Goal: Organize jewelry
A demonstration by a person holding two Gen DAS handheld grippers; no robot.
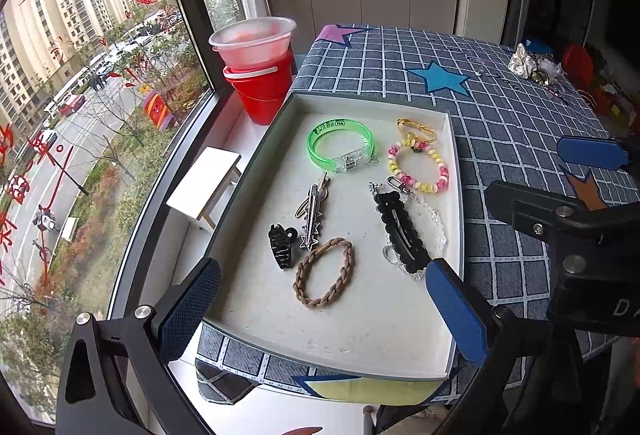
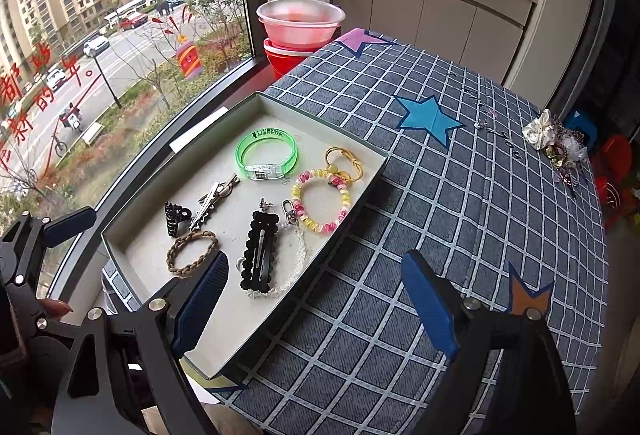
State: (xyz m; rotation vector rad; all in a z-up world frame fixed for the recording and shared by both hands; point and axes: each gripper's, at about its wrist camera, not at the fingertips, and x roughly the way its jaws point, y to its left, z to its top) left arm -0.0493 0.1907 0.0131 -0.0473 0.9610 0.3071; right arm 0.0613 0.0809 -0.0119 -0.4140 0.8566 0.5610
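Lettering on the green bracelet (image 1: 341, 145) is unreadable; left hand-held gripper (image 1: 320, 299) and right hand-held gripper (image 2: 316, 299) hang released.

Woven checked cloth (image 2: 460, 219) over the counter, matt and slightly coarse. Matt grey card tray (image 1: 256, 171), its floor scuffed. Glossy translucent green plastic bangle (image 1: 340, 147); shiny metal clip (image 1: 312, 223); glossy black plastic claw clip (image 1: 282, 245); dull braided brown hair tie (image 1: 324, 273); glossy pink and yellow beads (image 1: 420, 169). Textured blue pads (image 2: 202, 305) on matt black tongs.
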